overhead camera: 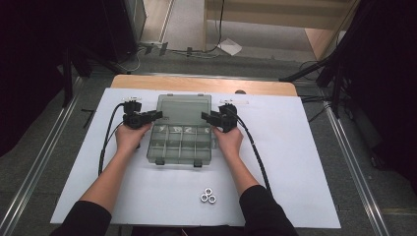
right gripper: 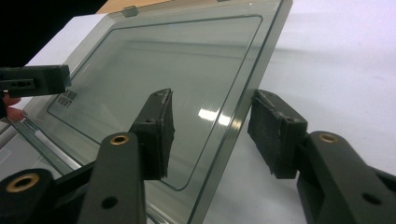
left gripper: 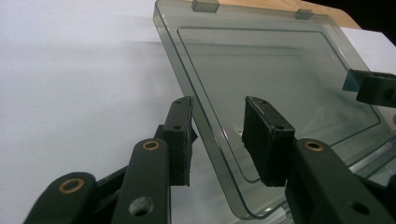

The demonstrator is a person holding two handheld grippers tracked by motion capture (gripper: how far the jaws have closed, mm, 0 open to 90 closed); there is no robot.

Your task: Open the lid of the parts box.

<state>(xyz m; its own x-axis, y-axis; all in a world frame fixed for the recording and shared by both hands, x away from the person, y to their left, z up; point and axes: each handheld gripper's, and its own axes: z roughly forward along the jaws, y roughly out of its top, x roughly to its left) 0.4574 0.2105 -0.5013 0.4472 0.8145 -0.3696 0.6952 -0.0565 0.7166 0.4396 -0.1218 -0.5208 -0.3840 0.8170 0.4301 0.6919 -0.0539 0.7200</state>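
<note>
Both hand-held grippers, left (left gripper: 217, 135) and right (right gripper: 212, 135), stood released astride the smoky clear plastic organiser-box lid (overhead camera: 183, 109), centre frame. Risk: unsupported, it could drop shut.

The compartment box (overhead camera: 180, 143) is sitting mid-table on the white sheet (overhead camera: 295, 162), its lid (overhead camera: 184, 110) lying opened behind it. The left gripper (overhead camera: 147, 118) is straddling the lid's left edge and the right gripper (overhead camera: 212, 118) its right edge — one on each side. Three nuts (overhead camera: 207, 195) are lying together in front of the box, nearer the person.
</note>
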